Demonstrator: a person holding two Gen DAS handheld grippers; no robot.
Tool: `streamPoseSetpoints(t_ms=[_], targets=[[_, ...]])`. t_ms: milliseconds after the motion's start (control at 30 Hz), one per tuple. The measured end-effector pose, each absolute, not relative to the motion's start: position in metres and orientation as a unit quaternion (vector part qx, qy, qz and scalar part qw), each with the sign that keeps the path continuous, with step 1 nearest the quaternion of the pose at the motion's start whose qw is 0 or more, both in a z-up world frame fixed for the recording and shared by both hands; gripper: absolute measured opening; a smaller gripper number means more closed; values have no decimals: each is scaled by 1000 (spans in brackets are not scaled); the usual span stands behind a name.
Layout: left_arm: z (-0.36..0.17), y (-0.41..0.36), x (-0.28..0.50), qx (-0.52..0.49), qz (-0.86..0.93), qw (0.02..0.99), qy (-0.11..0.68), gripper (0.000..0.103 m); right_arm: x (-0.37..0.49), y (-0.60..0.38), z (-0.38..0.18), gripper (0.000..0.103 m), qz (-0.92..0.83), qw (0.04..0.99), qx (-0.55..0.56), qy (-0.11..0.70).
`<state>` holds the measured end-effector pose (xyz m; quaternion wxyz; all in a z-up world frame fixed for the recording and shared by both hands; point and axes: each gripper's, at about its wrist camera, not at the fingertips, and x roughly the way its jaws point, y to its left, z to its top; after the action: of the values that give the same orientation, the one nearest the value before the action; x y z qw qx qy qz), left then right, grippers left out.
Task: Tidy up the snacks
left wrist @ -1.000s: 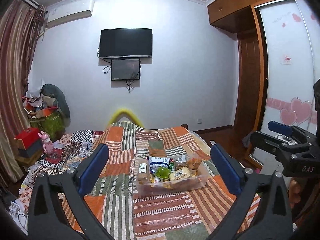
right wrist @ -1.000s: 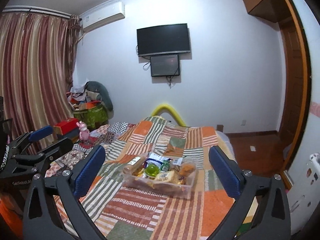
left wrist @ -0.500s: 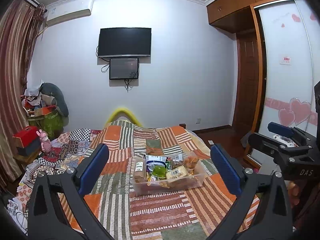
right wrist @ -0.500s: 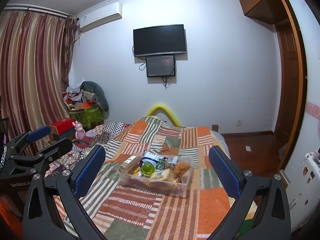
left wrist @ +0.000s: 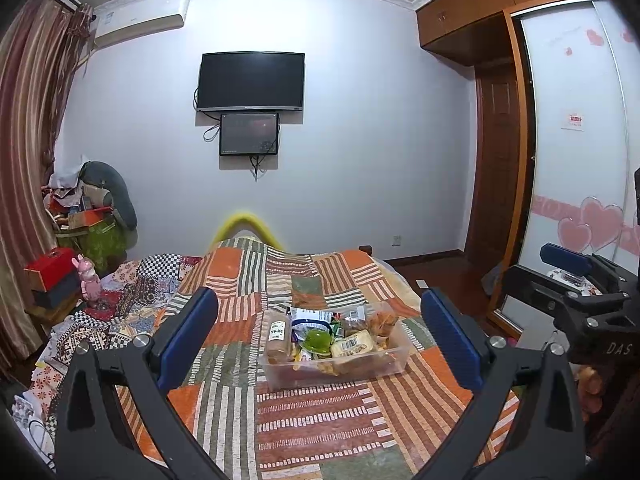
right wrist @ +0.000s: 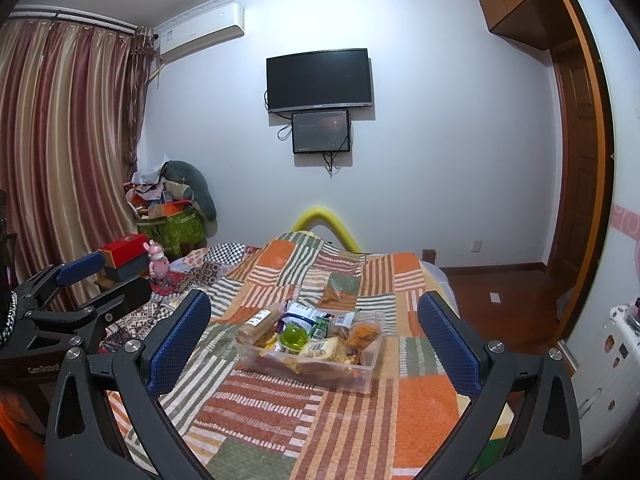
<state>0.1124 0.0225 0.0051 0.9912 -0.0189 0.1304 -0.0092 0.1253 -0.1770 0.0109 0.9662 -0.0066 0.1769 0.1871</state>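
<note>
I see my right gripper (right wrist: 314, 334) spread wide above the quilt (right wrist: 352, 408), the clear snack bin (right wrist: 370, 368) framed between its blue pads (right wrist: 178, 342)

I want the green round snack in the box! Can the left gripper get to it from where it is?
Probably yes, but not yet. The left gripper is open and empty, aimed at the clear box on the quilt. The green round snack sits on top, uncovered, with nothing between. The gripper is apart from it and must move closer.
</note>
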Motion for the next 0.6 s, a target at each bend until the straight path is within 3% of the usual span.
streamPoseSetpoints(t_ms=[600], targets=[[4, 22, 113, -22, -13, 991, 130, 103, 125, -178, 11, 103, 183, 967, -10, 178]])
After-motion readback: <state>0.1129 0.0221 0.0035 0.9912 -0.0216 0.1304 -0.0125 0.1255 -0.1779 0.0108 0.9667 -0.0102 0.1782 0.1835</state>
